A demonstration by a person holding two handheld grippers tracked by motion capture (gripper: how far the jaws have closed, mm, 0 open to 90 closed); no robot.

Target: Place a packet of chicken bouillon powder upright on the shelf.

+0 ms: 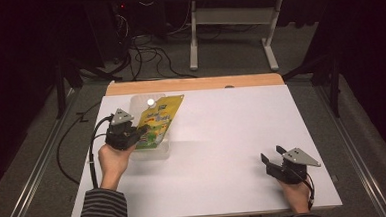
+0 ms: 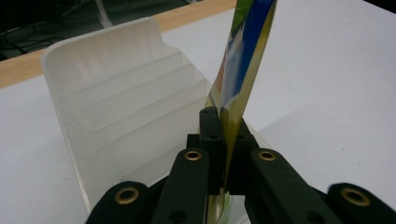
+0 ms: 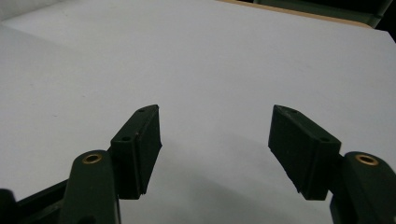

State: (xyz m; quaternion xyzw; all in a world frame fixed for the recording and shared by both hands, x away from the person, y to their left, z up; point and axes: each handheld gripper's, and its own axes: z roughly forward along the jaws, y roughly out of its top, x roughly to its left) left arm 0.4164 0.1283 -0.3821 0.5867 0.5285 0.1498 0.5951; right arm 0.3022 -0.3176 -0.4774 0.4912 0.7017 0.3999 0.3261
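Striped sleeves (image 1: pixel 102 211) come in at the bottom of the high view, one hand on each gripper. Left gripper (image 1: pixel 141 132) sits at the table's left side, jaws pressed together on the lower edge of a yellow-green pouch (image 1: pixel 157 123). Right gripper (image 1: pixel 271 156) rests near the front right corner, jaws spread wide with only bare surface between them.

Table (image 1: pixel 232 136) is white on top with a wooden strip along the far edge. Dark room around it, grey floor, loose cables (image 1: pixel 148 56) behind, legs of a white desk frame (image 1: pixel 193 38) farther back.

High view shows the pouch lying tilted over a clear plastic rack (image 1: pixel 150 151), printed face up. Left gripper view shows it edge-on instead, thin and upright between the jaws (image 2: pixel 243 70), and shows the rack (image 2: pixel 116 93) has stepped tiers inside and a tall back wall; pouch sits at its right side.

Centre and right of the table are open. Right gripper is close to the front edge.
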